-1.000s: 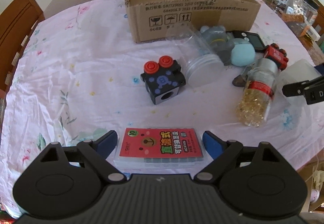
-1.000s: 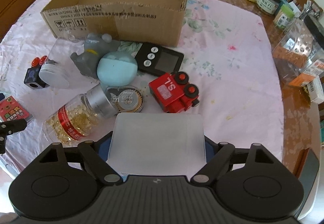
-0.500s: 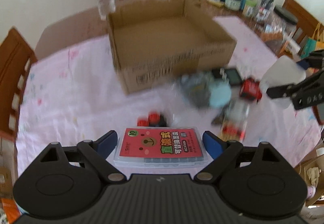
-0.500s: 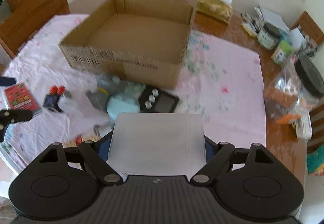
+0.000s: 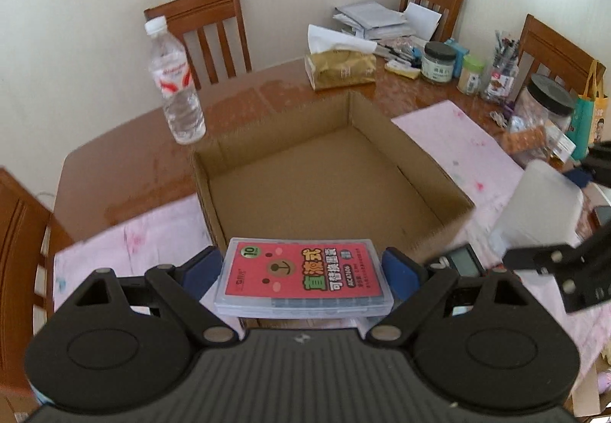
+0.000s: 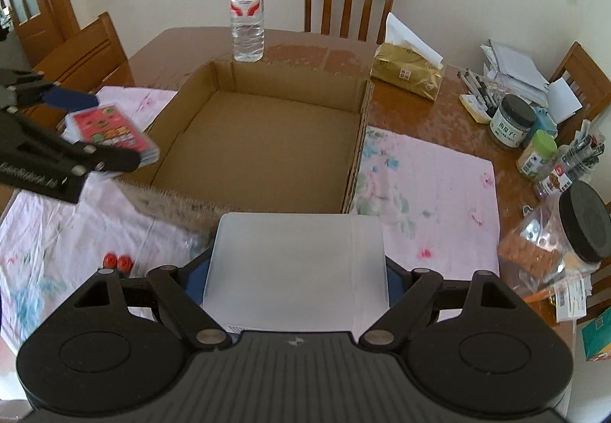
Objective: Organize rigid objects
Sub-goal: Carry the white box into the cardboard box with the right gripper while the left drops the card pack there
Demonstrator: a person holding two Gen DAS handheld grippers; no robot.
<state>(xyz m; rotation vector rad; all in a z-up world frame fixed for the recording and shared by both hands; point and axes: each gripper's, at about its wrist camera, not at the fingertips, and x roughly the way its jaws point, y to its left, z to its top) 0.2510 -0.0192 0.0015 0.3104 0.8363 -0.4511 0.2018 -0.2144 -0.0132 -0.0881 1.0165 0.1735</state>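
While both hands are holding their loads above the surface (image 6: 427, 117), the left tool (image 5: 303, 272) is clamping a flat clear plastic case with a red printed label (image 5: 303, 276) between its blue pads (image 5: 397, 268). That case is hanging over the near wall of the open, shallow brown cardboard box (image 5: 332, 186), whose floor is lying bare. From the right wrist view the same case (image 6: 110, 134) is showing at the far left, just beside the box's left wall (image 6: 173, 121), with the left tool (image 6: 67, 128) gripping it from both sides.

The right tool (image 6: 296, 277) is clamping a flat, frosted white rectangular plastic box (image 6: 296, 266) across its width. This white box is sitting in the air just short of the cardboard box's near edge (image 6: 179, 207). From the left wrist view it (image 5: 538, 209) is appearing at the right, outside the cardboard box's right wall, with the right tool (image 5: 553, 220) around it.

On the pink flowered cloth (image 6: 431, 178) covering the near half of the brown wooden surface, two small red knobs (image 6: 116, 261) are peeking out at the near left, and a dark digital timer (image 5: 464, 260) is lying near the cardboard box's near right corner. A clear plastic water bottle with a red-and-white label (image 6: 247, 8) is standing upright just beyond the box's far wall, and a gold tissue pack (image 6: 408, 73) is lying to the far right of it.
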